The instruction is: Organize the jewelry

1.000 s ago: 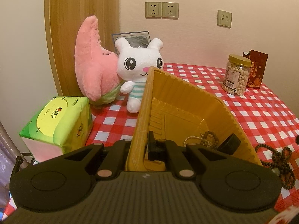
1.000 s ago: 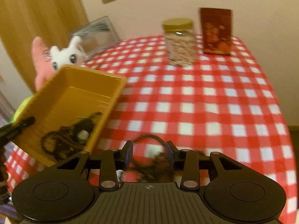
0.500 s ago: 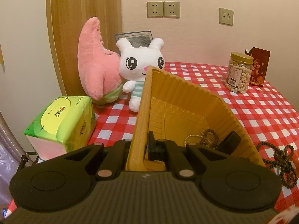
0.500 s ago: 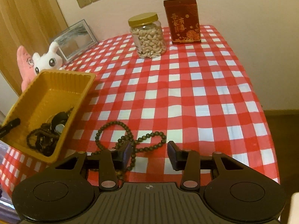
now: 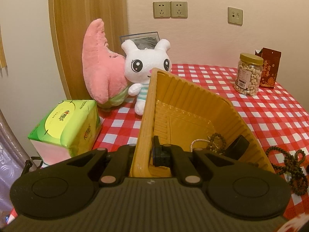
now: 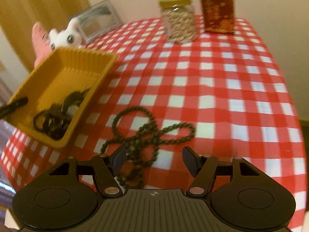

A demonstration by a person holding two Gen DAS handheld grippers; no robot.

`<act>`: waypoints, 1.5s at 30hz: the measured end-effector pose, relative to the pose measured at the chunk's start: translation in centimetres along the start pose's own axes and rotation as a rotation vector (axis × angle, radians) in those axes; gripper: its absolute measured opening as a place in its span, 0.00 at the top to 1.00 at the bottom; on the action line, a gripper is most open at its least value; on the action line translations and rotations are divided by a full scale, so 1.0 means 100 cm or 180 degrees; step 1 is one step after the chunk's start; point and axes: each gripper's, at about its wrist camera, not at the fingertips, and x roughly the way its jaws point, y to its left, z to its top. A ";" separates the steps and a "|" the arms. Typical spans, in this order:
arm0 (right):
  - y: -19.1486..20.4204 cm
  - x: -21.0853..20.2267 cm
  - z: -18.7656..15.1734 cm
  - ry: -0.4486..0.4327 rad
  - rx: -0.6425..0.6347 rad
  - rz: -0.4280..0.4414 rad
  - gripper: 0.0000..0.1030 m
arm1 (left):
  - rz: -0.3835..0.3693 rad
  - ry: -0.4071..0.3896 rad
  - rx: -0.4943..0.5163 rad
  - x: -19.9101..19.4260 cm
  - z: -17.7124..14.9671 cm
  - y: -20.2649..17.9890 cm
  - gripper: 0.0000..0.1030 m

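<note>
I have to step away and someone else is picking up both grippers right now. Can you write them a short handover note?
Left gripper: shut on the near wall of the yellow tray, holding it tilted at the table's edge.
Right gripper: jaws opening, empty, just above the long dark bead necklace, which lies tangled on the checked tablecloth beside the tray; part of the strand sits between the fingers, not gripped.
Done: a pearl strand, dark beads and a black piece are already in the tray.
Left: grasp the necklace and drop it into the tray.
</note>
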 end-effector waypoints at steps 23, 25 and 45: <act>0.042 0.064 0.012 -0.0040 0.0065 -0.0588 0.23 | 0.0010 0.0014 0.0002 0.001 -0.001 0.000 0.96; 0.045 0.067 0.014 -0.0057 0.0097 -0.0654 0.23 | 0.0007 0.0016 0.0000 0.002 -0.002 0.000 0.96; 0.047 0.061 0.010 -0.0006 -0.0232 -0.0593 0.79 | -0.0005 0.0021 0.0011 0.003 -0.006 -0.001 0.96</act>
